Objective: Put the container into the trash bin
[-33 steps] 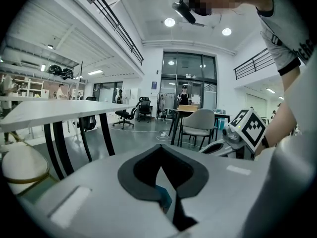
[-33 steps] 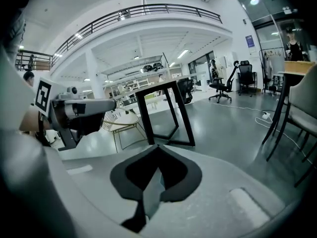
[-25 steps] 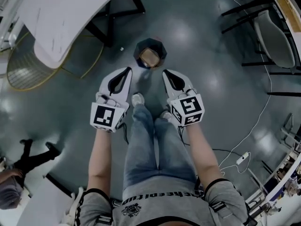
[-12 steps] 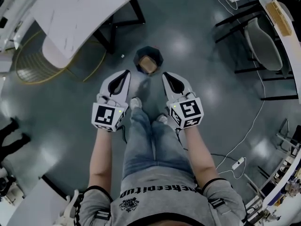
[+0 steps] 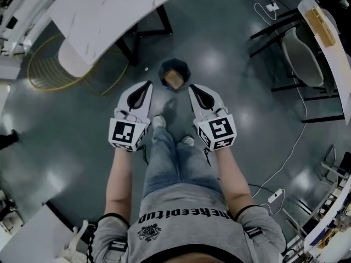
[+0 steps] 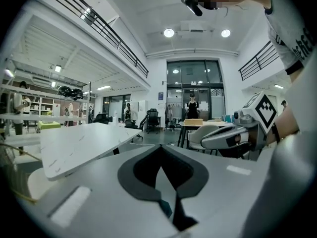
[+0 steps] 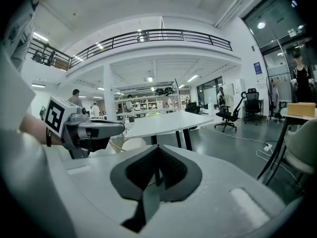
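Container (image 5: 174, 79) lies inside the trash bin (image 5: 163, 70), upper centre of the frame.
Its tan face points up; long axis unclear. Below the bin, left gripper (image 5: 146, 85) and right gripper (image 5: 192, 87) hover with jaws pressed together, empty, over glossy dark floor (image 5: 71, 136); white table (image 5: 109, 10) upper left.

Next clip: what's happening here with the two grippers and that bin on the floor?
A person stands facing a dark trash bin on the floor, holding the left gripper and right gripper out in front, both shut and empty. A brown container already lies inside the bin. The drop looks done; neither gripper touches anything.
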A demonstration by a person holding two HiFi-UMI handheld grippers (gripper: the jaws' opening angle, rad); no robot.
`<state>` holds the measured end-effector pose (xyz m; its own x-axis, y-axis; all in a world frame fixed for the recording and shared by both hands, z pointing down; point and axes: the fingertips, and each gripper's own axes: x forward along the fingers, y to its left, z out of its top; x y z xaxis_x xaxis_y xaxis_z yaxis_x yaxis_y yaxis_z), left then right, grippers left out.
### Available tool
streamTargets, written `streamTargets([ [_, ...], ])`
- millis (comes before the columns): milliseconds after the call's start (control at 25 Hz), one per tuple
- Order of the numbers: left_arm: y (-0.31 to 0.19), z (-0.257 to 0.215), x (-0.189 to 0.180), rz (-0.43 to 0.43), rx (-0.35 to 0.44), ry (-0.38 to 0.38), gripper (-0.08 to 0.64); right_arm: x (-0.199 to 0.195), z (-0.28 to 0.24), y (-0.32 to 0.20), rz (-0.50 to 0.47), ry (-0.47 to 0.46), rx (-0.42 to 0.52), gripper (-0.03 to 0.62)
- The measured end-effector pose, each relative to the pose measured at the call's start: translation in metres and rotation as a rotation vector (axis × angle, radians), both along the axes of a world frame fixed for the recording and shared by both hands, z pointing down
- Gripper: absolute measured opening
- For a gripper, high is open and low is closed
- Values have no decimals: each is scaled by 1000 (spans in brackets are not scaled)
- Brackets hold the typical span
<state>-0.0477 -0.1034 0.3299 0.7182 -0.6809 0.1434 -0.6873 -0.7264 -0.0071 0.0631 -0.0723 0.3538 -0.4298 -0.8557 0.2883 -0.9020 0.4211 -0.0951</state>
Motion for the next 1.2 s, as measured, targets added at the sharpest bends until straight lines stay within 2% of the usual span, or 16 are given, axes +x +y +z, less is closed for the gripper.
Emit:
streamTargets([
  [520,26,-45,-5,-49,42,34,20,0,-58,18,10,-32,83,2],
  [1200,53,-89,-19,-131,102,69,20,3,-103,48,-13,-28,168,2],
])
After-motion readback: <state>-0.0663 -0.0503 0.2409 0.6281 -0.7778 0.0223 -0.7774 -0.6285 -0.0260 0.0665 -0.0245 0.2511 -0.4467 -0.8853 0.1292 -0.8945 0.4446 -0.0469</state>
